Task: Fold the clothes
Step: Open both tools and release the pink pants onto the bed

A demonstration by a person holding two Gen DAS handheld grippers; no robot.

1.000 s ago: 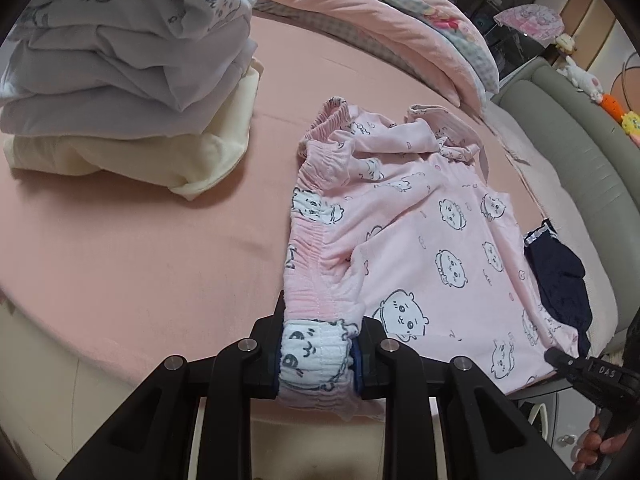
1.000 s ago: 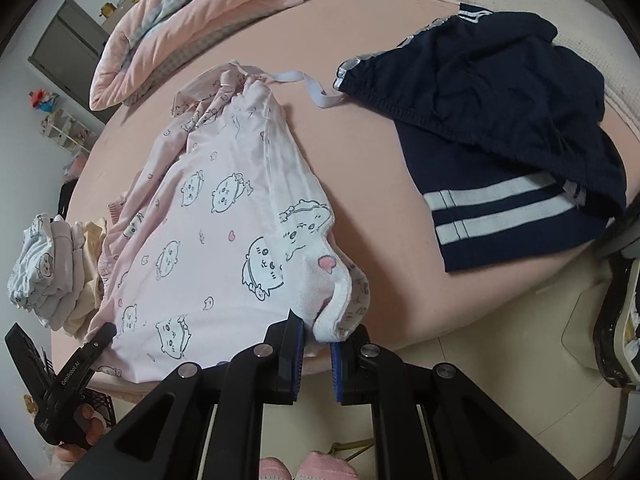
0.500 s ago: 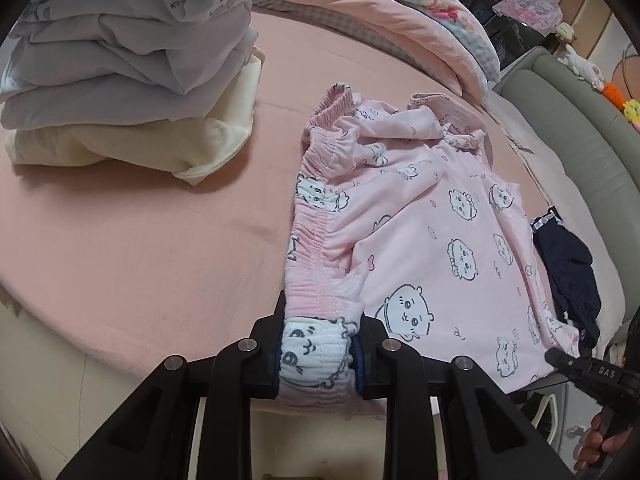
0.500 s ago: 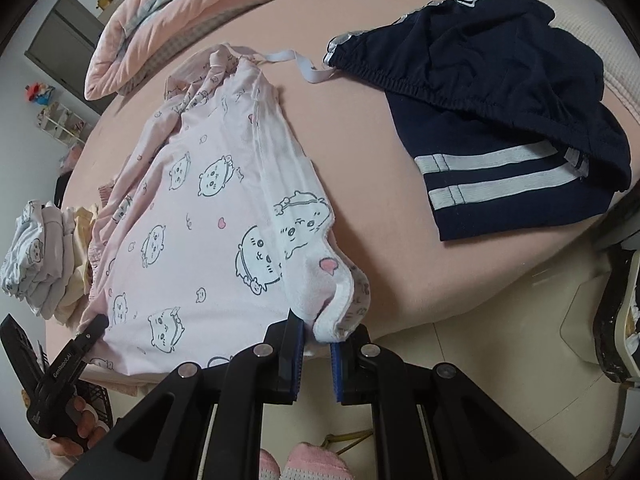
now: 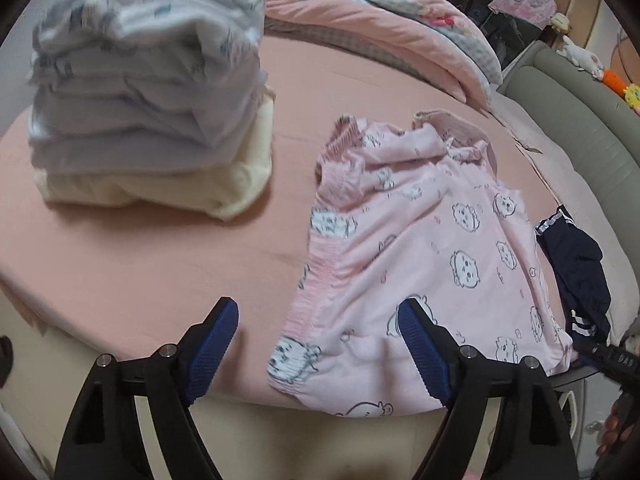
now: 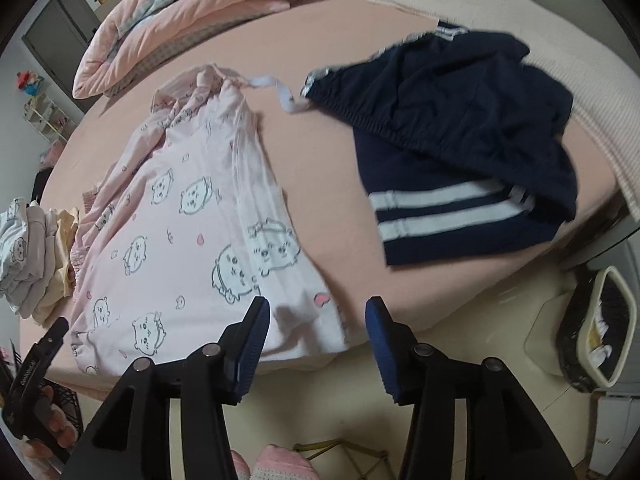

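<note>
A: Where are the pink pyjama trousers now?

B: Spread flat near the bed's front edge, waistband by the left gripper, hem by the right gripper; both pairs of fingers have just been opening and stand apart, nothing pinched.

A: Why let go?

B: Likely laid out for folding; the folded stack sits well apart, the navy shorts wait beside.

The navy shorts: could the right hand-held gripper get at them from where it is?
Probably yes. The right hand-held gripper is open and empty, and only bare sheet lies between it and the navy shorts.
</note>
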